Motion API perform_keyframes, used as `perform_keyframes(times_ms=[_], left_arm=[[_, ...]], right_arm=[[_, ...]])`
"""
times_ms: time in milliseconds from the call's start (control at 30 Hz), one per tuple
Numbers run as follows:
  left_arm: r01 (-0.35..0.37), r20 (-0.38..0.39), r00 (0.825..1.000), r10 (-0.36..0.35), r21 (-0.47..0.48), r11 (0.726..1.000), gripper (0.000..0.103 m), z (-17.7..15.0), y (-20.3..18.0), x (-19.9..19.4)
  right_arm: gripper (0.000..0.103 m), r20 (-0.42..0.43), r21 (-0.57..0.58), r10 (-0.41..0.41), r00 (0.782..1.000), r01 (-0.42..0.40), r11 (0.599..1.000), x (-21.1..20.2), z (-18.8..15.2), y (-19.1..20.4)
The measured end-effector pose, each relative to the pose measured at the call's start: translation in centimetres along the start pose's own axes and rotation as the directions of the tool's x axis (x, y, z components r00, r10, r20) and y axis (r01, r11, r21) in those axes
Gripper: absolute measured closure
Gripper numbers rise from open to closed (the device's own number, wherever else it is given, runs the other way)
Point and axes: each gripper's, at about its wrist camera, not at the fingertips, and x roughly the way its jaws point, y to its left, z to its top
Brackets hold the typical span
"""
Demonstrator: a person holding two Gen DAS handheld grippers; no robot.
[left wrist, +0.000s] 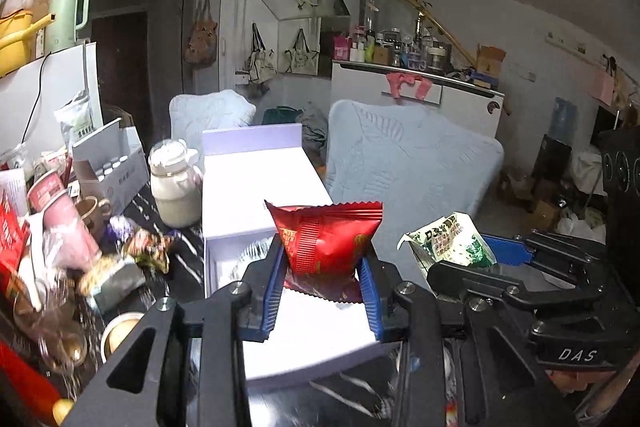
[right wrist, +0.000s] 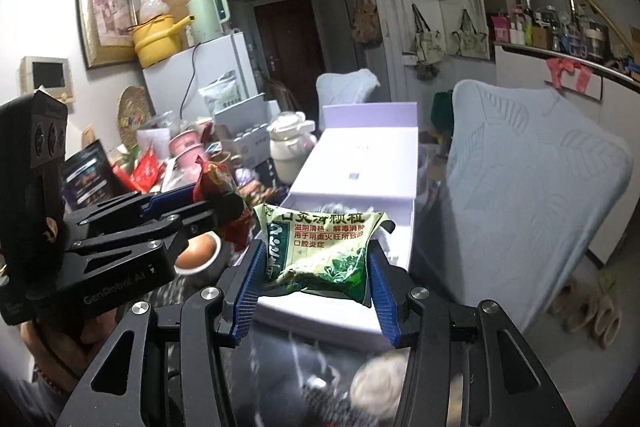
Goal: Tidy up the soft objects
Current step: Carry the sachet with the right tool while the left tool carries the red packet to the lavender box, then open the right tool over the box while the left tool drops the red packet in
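My left gripper (left wrist: 322, 283) is shut on a red snack packet (left wrist: 326, 241) and holds it above the white box (left wrist: 256, 187). My right gripper (right wrist: 316, 281) is shut on a green and white sachet (right wrist: 320, 251) above the same box (right wrist: 360, 163). The sachet also shows at the right of the left wrist view (left wrist: 450, 239), and the red packet at the left of the right wrist view (right wrist: 214, 181). The box's open compartment (left wrist: 236, 259) holds a crinkled silver packet.
The dark table's left side is crowded: a white jar (left wrist: 174, 183), cups (left wrist: 60, 211), wrapped sweets (left wrist: 144, 243), a bowl (left wrist: 120, 333) and a carton of small bottles (left wrist: 108, 167). A pale blue covered chair (left wrist: 408, 163) stands behind the box.
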Motion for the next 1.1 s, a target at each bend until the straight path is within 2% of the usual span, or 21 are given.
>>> perform_keyframes(times_ms=[233,433,600,700,933,1100], left_arm=[[-0.038,0.026,0.999,0.038,-0.004,0.999,0.069,2.7,2.4,3.2],[-0.071,0.013,0.997,0.071,-0.012,0.997,0.069,3.5,4.4,6.0],[-0.107,-0.04,0.994,0.106,-0.027,0.994,0.069,3.3,5.8,9.0],[-0.114,-0.1,0.989,0.11,-0.031,0.993,0.069,2.5,6.5,11.1],[-0.166,-0.187,0.97,0.158,-0.028,0.986,0.069,0.8,7.4,14.6],[-0.163,-0.241,0.958,0.157,-0.006,0.987,0.069,-0.2,7.1,16.3]], right_arm=[[0.054,0.009,-0.027,0.001,1.0,-0.001,1.0,3.7,3.9,-1.1],[0.054,-0.019,-0.033,-0.006,1.0,0.005,0.999,6.9,6.2,-2.1],[0.054,-0.073,-0.025,-0.009,0.997,0.007,1.0,9.8,6.6,-2.7],[0.054,-0.104,-0.014,-0.013,0.995,0.012,1.0,11.4,6.6,-3.1],[0.054,-0.176,-0.006,-0.037,0.984,0.036,0.999,14.9,5.8,-4.0],[0.054,-0.233,0.003,-0.055,0.971,0.057,0.998,16.9,5.0,-4.8]])
